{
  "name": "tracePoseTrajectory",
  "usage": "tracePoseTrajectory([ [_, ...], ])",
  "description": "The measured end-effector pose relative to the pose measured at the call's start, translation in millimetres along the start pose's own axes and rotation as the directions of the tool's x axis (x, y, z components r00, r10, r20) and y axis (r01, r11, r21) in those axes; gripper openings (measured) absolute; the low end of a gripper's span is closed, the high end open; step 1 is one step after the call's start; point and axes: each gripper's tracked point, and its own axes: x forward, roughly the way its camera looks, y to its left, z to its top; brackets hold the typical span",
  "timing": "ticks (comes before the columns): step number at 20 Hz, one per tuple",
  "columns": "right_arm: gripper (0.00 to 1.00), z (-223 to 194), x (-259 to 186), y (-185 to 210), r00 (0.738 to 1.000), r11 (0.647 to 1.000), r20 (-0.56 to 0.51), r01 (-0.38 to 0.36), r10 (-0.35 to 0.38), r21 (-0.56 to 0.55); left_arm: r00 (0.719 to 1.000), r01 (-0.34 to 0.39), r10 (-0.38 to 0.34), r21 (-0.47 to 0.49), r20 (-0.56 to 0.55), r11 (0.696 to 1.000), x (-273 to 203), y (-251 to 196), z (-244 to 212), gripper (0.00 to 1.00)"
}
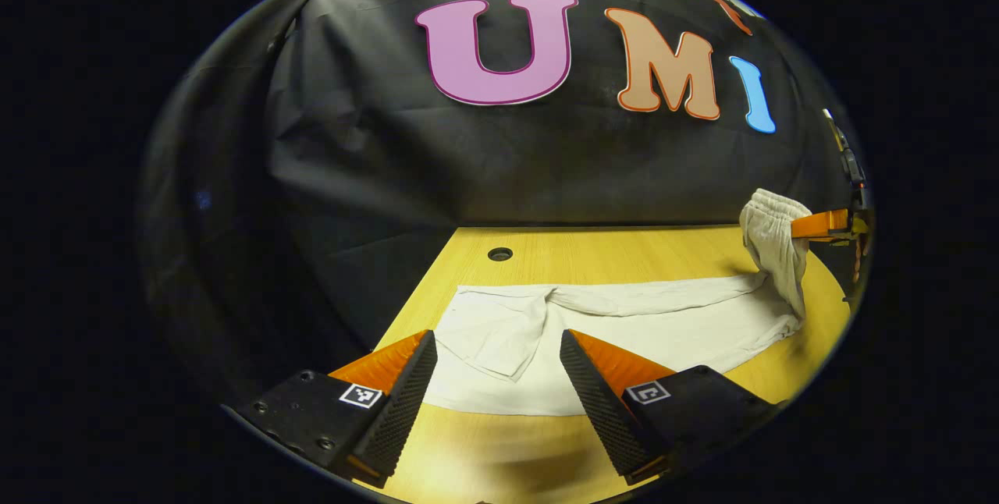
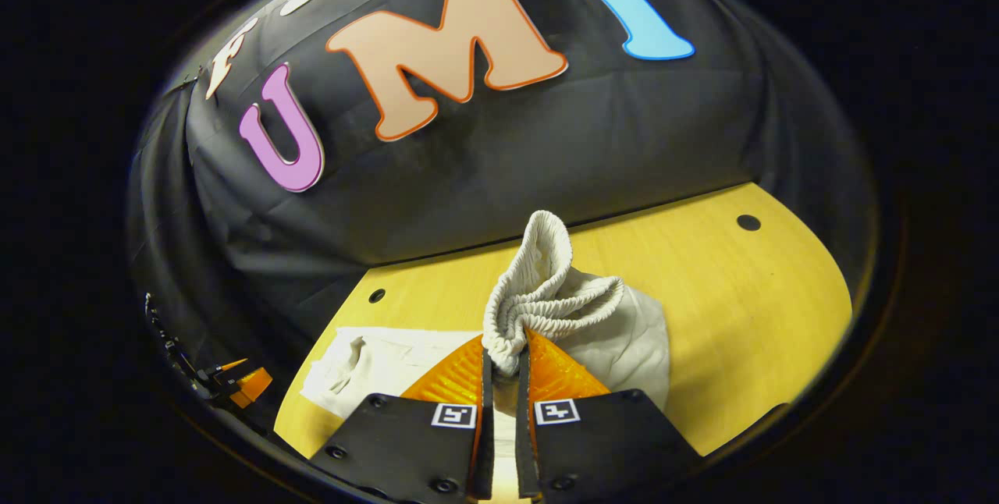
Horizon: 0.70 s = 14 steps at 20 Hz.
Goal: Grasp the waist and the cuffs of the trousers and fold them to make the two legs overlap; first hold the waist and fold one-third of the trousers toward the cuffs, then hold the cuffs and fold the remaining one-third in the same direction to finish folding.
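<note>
white trousers (image 1: 624,324) waist (image 2: 546,293) pinched by right hand-held gripper (image 2: 503,367).

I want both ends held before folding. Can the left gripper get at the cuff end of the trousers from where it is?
Probably yes: the left gripper has its jaws open over the flat cuffs, with nothing between them.

We see a recording booth, black cloth wall (image 1: 390,161) filling the upper frame, bare wooden table (image 1: 624,254) with round cable holes (image 1: 499,254) below it, marker-tagged handheld tool (image 1: 499,379) at bottom centre
</note>
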Motion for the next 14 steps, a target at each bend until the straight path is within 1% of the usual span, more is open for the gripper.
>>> tracePoseTrajectory([
  [4,0.13,-50.6,25.0,26.6,0.997,0.999,-0.07,-0.02,0.016,-0.048,1.0,0.004,-0.004,0.012,-0.025,1.0,4.9,19.8,-13.1,0.96],
  [8,0.13,-99.4,43.9,38.1,0.988,0.998,-0.153,-0.018,0.007,-0.067,0.999,0.007,-0.007,0.009,-0.054,1.0,8.2,40.6,-27.9,0.96],
  [9,0.07,-109.1,47.6,37.0,0.985,0.996,-0.172,-0.011,-0.004,-0.084,0.998,0.006,-0.006,0.006,-0.062,1.0,9.9,45.8,-32.5,0.97],
  [10,0.14,-119.0,50.3,36.3,0.982,0.995,-0.187,-0.006,-0.013,-0.103,0.998,0.005,-0.005,0.002,-0.07,1.0,12.2,50.7,-36.5,0.97],
  [11,0.14,-125.9,54.5,35.2,0.979,0.992,-0.204,-0.006,-0.02,-0.124,0.997,0.004,-0.004,-0.002,-0.077,1.0,14.6,55.0,-40.5,0.92],
  [12,0.14,-133.0,57.4,34.4,0.973,0.99,-0.228,-0.008,-0.024,-0.141,0.996,0.002,-0.002,-0.007,-0.086,1.0,15.9,59.7,-45.1,0.96],
  [13,0.15,-138.2,59.9,33.3,0.968,0.987,-0.251,-0.015,-0.027,-0.161,0.995,0.001,-0.002,-0.011,-0.095,1.0,20.5,62.5,-48.9,0.97],
  [14,0.18,-137.0,61.1,32.5,0.965,0.984,-0.262,-0.023,-0.025,-0.179,0.995,0.001,-0.002,-0.014,-0.101,1.0,24.9,64.9,-51.1,0.97],
])
